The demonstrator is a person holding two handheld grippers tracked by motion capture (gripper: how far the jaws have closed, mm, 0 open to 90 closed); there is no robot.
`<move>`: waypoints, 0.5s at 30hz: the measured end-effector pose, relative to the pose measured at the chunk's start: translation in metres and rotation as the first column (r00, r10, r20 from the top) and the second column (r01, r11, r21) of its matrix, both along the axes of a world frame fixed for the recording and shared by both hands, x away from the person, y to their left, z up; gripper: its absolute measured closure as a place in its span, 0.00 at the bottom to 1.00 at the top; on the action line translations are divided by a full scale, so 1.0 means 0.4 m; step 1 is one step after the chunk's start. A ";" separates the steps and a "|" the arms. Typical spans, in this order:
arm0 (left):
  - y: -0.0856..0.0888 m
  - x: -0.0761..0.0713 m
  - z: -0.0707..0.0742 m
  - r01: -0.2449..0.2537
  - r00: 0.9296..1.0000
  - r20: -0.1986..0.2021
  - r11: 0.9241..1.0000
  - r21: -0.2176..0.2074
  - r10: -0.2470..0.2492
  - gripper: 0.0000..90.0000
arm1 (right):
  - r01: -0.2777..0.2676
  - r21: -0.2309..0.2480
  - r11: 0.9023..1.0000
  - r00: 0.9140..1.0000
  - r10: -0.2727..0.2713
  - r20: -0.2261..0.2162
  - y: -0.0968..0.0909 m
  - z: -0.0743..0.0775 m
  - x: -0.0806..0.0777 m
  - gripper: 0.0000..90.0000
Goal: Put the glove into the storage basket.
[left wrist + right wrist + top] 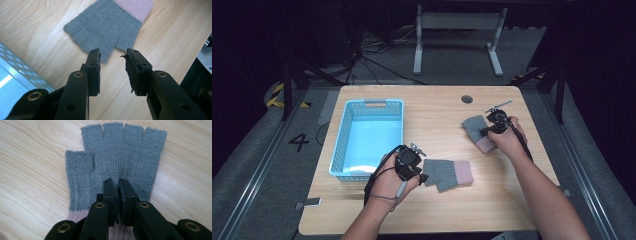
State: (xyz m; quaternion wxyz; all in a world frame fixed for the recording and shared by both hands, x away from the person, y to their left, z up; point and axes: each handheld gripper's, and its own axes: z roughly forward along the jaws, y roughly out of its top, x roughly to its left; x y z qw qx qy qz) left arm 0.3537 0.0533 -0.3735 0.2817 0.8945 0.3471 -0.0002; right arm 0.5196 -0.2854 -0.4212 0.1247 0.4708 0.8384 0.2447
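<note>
Got my right gripper (pixel 117 185) pinched shut on the far glove (pixel 117 162), left gripper (pixel 113 55) half open, empty, by the near glove (pixel 105 27). Next I'd guess: lift toward the basket (pixel 341 145).

Both forearms are bare, no sleeves. The left gripper (pixel 422 176) and right gripper (pixel 483 132) are black, each trailing a black cable. Their flat black fingers (pixel 93 72) carry brass-ringed screw holes; one pad's lining is frayed

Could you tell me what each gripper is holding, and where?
The right gripper pinches the far glove mid-palm; the left gripper is open, holding nothing.
</note>
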 end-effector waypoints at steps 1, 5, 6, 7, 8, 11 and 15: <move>0.000 0.000 0.000 -0.001 1.000 0.000 1.000 0.000 0.001 0.72 | -0.007 0.003 1.000 1.000 0.007 0.002 -0.001 0.004 -0.002 0.96; -0.002 -0.001 0.001 0.001 1.000 0.001 1.000 0.000 -0.001 0.72 | -0.018 0.028 0.999 1.000 0.017 0.020 -0.002 0.033 -0.021 0.96; -0.003 -0.001 0.001 0.002 1.000 0.001 1.000 0.001 -0.002 0.72 | -0.019 0.031 0.999 1.000 0.018 0.025 -0.001 0.040 -0.027 0.95; -0.004 -0.002 0.001 0.002 1.000 0.001 1.000 0.002 -0.002 0.72 | -0.029 0.037 0.999 0.999 0.028 0.030 -0.001 0.050 -0.034 0.95; -0.004 -0.002 0.001 0.003 1.000 0.001 1.000 0.002 -0.003 0.72 | -0.034 0.040 0.999 0.999 0.032 0.033 0.001 0.058 -0.040 0.96; -0.005 -0.002 0.002 0.003 1.000 0.002 1.000 0.002 -0.003 0.72 | -0.057 0.046 0.997 0.998 0.055 0.044 0.007 0.076 -0.058 0.95; -0.005 -0.003 0.004 0.002 1.000 0.003 1.000 0.001 -0.002 0.72 | -0.087 0.069 0.994 0.995 0.084 0.053 0.018 0.101 -0.085 0.95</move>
